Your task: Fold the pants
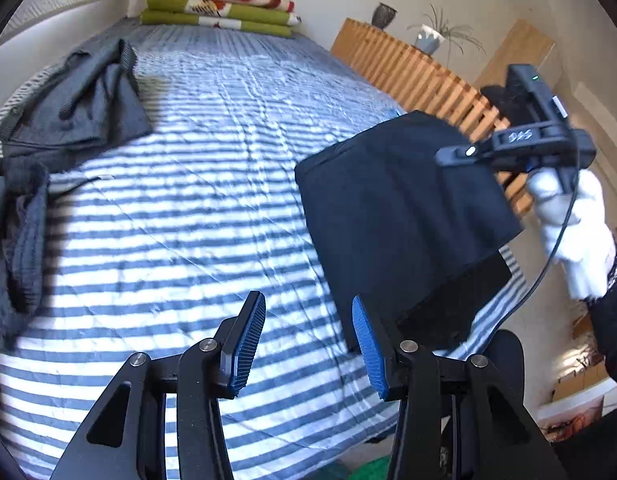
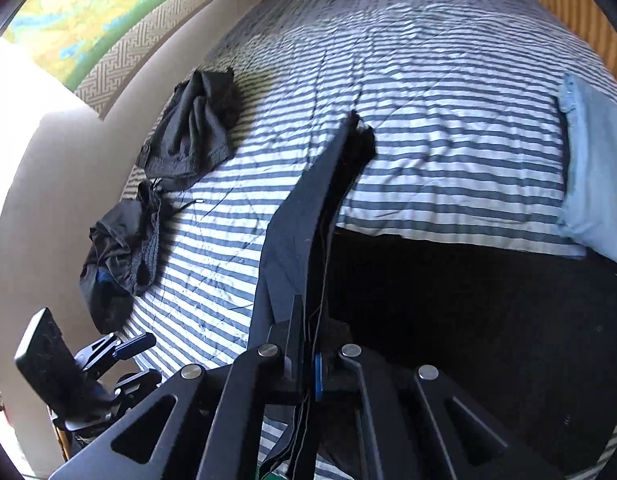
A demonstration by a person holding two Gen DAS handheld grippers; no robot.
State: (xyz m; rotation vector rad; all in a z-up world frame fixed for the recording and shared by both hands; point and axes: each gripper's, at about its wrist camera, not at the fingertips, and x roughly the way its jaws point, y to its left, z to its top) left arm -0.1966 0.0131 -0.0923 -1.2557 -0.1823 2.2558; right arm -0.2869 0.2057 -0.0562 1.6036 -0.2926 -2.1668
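The pants (image 1: pixel 400 208) are dark navy and folded into a panel that hangs above the right side of the striped bed (image 1: pixel 196 200). My right gripper (image 1: pixel 456 156), held by a white-gloved hand (image 1: pixel 576 232), is shut on their upper right edge. In the right wrist view that gripper (image 2: pixel 308 364) pinches the fabric edge, and the pants (image 2: pixel 300 216) run forward from it and spread dark to the right. My left gripper (image 1: pixel 308 344) is open just left of the pants' lower corner, with nothing between its blue pads (image 1: pixel 248 344).
Crumpled dark grey clothes (image 1: pixel 76 100) lie along the bed's left side. Folded green and red blankets (image 1: pixel 220 4) sit at the far end. A slatted wooden unit (image 1: pixel 408 68) borders the right. A light blue garment (image 2: pixel 596 168) lies at the right edge.
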